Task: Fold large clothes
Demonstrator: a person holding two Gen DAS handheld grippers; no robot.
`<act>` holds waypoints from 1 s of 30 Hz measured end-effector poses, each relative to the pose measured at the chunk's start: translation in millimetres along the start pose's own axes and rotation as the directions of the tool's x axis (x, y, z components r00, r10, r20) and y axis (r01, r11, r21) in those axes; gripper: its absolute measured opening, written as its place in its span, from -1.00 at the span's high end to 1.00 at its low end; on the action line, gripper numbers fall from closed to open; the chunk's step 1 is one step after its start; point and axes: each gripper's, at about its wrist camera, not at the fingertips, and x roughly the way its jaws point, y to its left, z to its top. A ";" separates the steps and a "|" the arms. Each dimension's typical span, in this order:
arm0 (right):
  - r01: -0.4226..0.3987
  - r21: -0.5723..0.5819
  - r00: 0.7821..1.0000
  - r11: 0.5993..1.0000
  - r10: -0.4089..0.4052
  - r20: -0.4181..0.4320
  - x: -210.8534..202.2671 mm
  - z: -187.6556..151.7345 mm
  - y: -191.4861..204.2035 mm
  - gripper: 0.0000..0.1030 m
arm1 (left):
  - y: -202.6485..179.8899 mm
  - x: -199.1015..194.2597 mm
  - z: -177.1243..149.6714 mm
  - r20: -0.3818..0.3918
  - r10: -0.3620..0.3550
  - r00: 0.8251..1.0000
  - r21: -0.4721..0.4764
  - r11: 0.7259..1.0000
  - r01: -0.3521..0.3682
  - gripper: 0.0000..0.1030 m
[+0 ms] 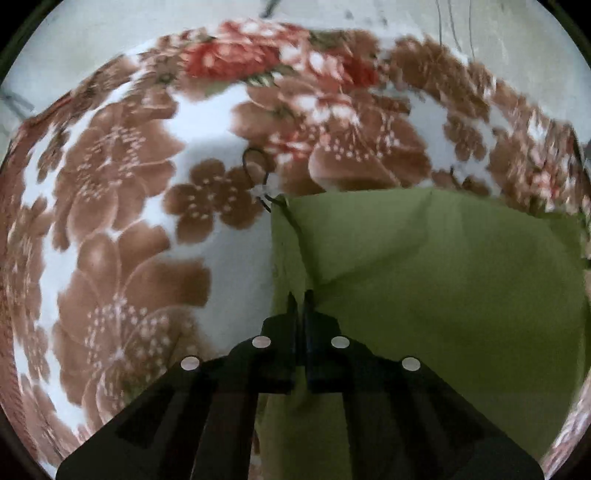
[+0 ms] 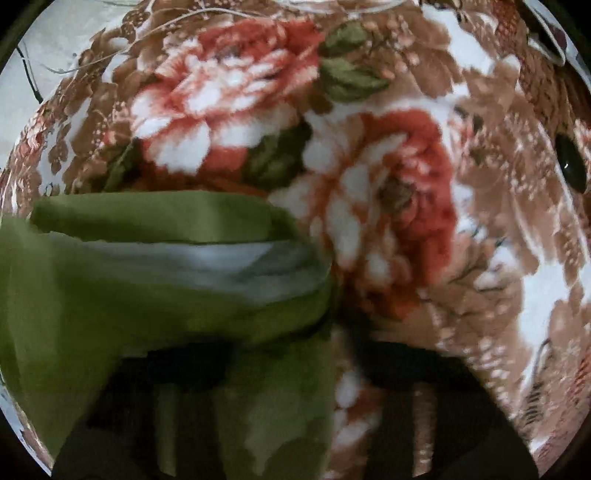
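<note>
A large olive-green garment (image 1: 424, 280) lies on a floral blanket (image 1: 122, 206). In the left wrist view my left gripper (image 1: 301, 299) is shut on a raised fold at the garment's left edge; a black drawstring with a white tag (image 1: 264, 186) lies at its far corner. In the right wrist view the same green garment (image 2: 110, 295) is bunched, showing a pale grey lining (image 2: 207, 262). My right gripper (image 2: 332, 339) is blurred and partly draped by the cloth, so its jaws are not readable.
The blanket (image 2: 388, 184) has brown, red and white flowers and covers the whole work surface. Pale floor (image 1: 110, 29) shows beyond its far edge. A dark oval object (image 2: 570, 162) lies at the right edge.
</note>
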 end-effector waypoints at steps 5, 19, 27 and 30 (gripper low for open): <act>0.042 -0.111 0.998 0.993 -0.046 -0.030 -17.0 14.4 12.5 0.56 | 24.8 -28.7 -7.1 0.035 -0.052 0.998 -0.054 0.997 0.054 0.95; 0.222 -0.154 0.966 0.963 -0.196 0.167 -50.1 21.5 17.5 -0.74 | 18.9 -31.0 -43.6 0.115 0.067 0.991 -0.088 0.994 -0.057 -0.39; 0.029 -0.214 0.947 0.976 0.042 0.318 -111.4 -91.0 138.2 -0.90 | -103.8 -91.3 -110.9 0.268 -0.041 0.962 0.012 0.999 0.039 -0.76; 0.024 -0.208 0.944 0.978 0.046 0.326 -95.4 -122.1 183.5 -0.90 | -146.9 -75.5 -140.8 0.313 0.020 0.950 -0.032 0.999 -0.010 -0.76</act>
